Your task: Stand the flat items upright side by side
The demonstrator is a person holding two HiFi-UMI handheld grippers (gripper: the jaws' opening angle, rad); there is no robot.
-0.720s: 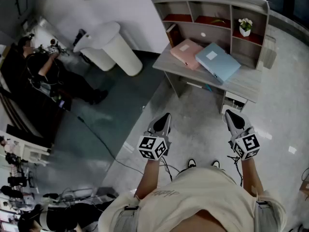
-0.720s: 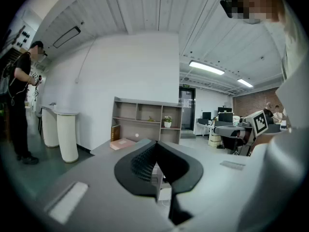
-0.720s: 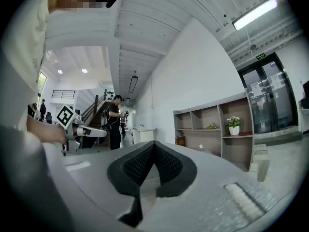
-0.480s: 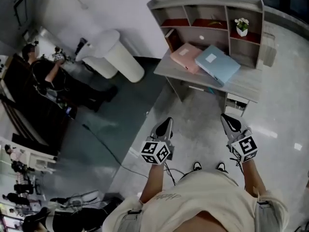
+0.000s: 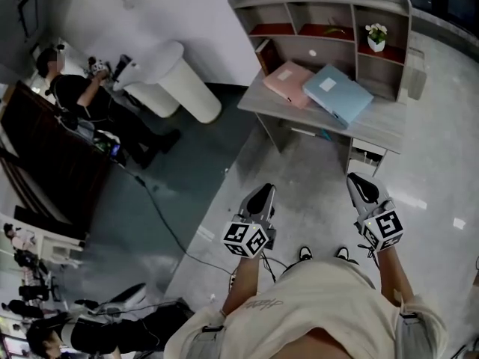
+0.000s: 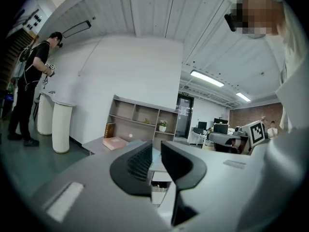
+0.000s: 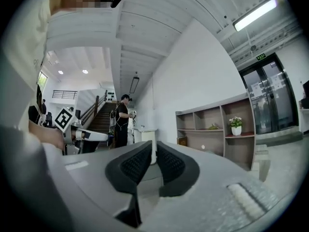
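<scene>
Risks, left to right: left hand-held gripper (image 5: 262, 194) is nearly shut and empty, so it would shove, not grab. Pink folder (image 5: 288, 82) lies flat on the desk (image 5: 385, 129), touching the blue folder (image 5: 338, 96); lifting one may drag the other off the front edge. Right hand-held gripper (image 5: 359, 187) is fully closed and empty, same issue. Both are well short of the desk. Folders look slim and rigid, a pale label on top of each
</scene>
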